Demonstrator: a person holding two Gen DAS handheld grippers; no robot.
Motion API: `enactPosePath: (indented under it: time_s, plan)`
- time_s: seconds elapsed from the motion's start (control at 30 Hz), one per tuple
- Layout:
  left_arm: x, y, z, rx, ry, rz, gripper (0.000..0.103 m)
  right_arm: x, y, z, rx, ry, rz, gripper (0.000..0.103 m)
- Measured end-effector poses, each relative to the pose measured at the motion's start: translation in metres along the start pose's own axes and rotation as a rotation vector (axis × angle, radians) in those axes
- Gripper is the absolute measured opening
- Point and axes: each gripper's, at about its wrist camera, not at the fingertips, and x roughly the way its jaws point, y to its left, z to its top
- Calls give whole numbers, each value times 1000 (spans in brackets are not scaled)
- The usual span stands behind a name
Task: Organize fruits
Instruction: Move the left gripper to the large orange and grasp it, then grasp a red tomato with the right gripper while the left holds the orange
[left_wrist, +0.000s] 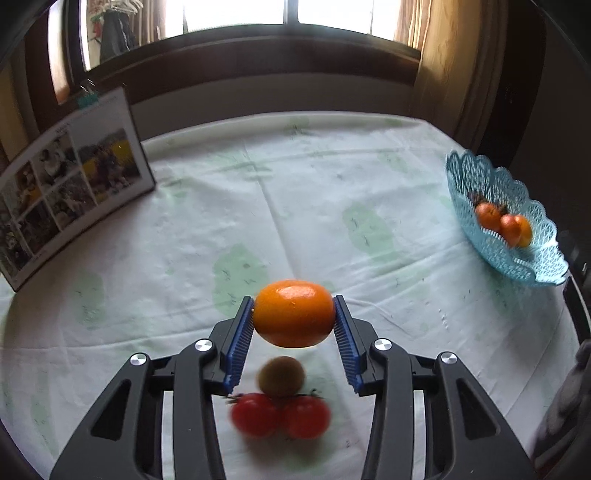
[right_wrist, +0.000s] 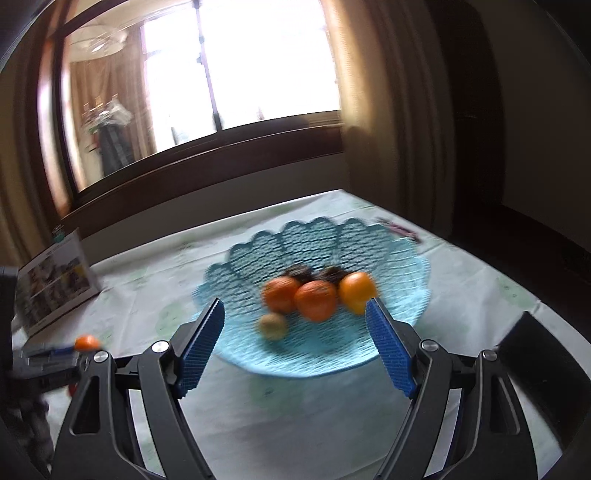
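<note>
While the left gripper pinches an orange aloft, transport is underway: carry it rightward into the basket, over which the right gripper hangs spread.

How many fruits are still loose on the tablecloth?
3: a brown kiwi and two red tomatoes, clustered below the left tool, which grips an orange. Others may be hidden.

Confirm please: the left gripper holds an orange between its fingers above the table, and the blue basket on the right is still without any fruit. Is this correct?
Not fully. The left gripper does hold the orange between its fingers above the table, but the blue basket is not without fruit. The right wrist view shows several orange fruits and a small greenish one lying in it.
</note>
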Motion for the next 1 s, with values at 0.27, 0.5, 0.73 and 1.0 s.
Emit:
enactPosePath:
  time_s: [0.27, 0.5, 0.73, 1.0]
  plan:
    - [-32, 29, 0, -39, -61, 22, 43, 1, 77, -17, -165, 145, 261, 80]
    - [-47, 51, -8, -66, -90, 43, 43, 18, 136, -41, -260, 310, 405, 80]
    - [-51, 71, -16, -103, -100, 48, 43, 30, 173, -64, -339, 408, 454, 67]
    - [-47, 84, -22, -139, -91, 42, 43, 44, 196, -77, -406, 477, 471, 45]
